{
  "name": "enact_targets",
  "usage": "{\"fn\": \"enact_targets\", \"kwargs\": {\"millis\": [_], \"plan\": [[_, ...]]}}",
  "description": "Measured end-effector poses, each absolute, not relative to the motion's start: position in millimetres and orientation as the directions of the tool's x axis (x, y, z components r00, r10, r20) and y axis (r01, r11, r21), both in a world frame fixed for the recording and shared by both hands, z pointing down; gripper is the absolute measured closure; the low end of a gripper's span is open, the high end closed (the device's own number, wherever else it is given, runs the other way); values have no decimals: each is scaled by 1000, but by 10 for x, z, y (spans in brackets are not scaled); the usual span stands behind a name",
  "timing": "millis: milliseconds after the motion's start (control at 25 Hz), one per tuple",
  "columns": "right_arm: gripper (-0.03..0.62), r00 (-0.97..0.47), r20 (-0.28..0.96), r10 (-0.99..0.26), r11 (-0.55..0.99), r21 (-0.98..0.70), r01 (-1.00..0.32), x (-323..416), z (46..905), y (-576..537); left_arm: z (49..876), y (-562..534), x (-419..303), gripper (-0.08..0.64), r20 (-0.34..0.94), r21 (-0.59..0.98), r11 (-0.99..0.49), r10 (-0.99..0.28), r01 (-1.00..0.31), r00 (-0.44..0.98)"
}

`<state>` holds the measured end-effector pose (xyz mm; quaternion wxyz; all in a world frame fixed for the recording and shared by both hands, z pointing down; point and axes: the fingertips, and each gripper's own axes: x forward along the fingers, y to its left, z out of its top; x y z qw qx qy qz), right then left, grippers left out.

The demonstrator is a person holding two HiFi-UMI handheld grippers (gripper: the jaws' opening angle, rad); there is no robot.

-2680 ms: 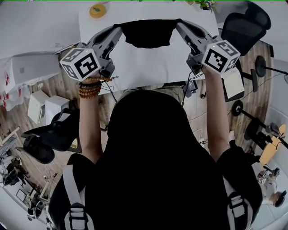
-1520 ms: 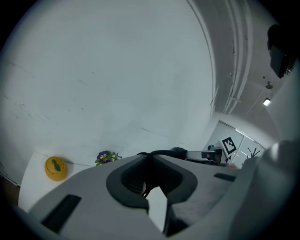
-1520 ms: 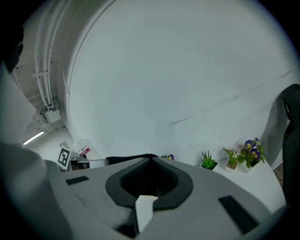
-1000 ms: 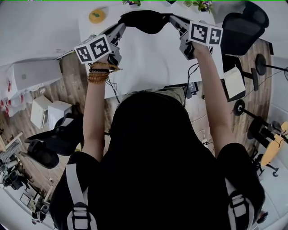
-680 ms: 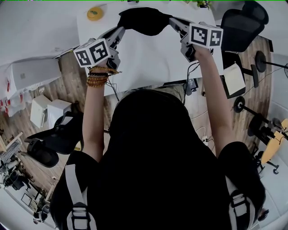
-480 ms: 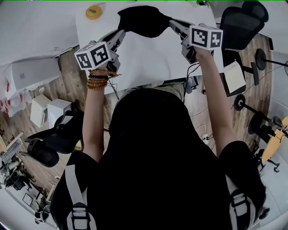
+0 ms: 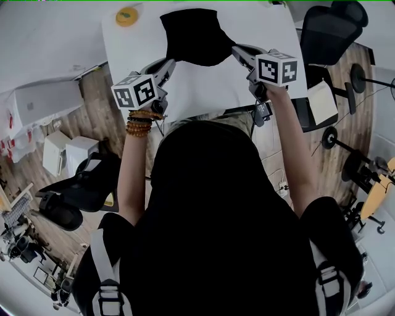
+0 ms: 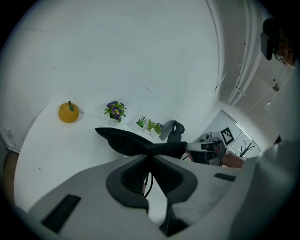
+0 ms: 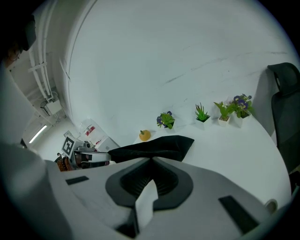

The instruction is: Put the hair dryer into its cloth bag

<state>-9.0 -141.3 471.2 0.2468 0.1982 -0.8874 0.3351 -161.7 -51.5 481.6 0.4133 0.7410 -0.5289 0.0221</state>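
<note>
We hold the black bag (image 7: 194,34) stretched between both claws over the white table (image 7: 203,89). The left gripper (image 8: 150,157) has its jaws nearly together, pinching the bag's left near corner. The right gripper (image 9: 151,159) is clamped tight on the opposite corner. The cloth runs taut from one claw to the other, and the rest of it spreads away from us toward the far edge. Whether that far end touches the tabletop we cannot tell. An orange ornament (image 7: 126,15) sits at the far left corner, well apart from the bag. Small potted plants (image 9: 201,113) line the back edge. A black chair (image 7: 327,37) stands beside the table on our right.
</note>
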Motion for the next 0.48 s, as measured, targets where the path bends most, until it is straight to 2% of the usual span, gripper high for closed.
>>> {"fn": "enact_targets", "kwargs": {"millis": [480], "plan": [[557,-732,674,-104,683,-486,-545,133,5351,-961,5459,-25,-1358,511,576,597,-74,-653,-799,491]]}}
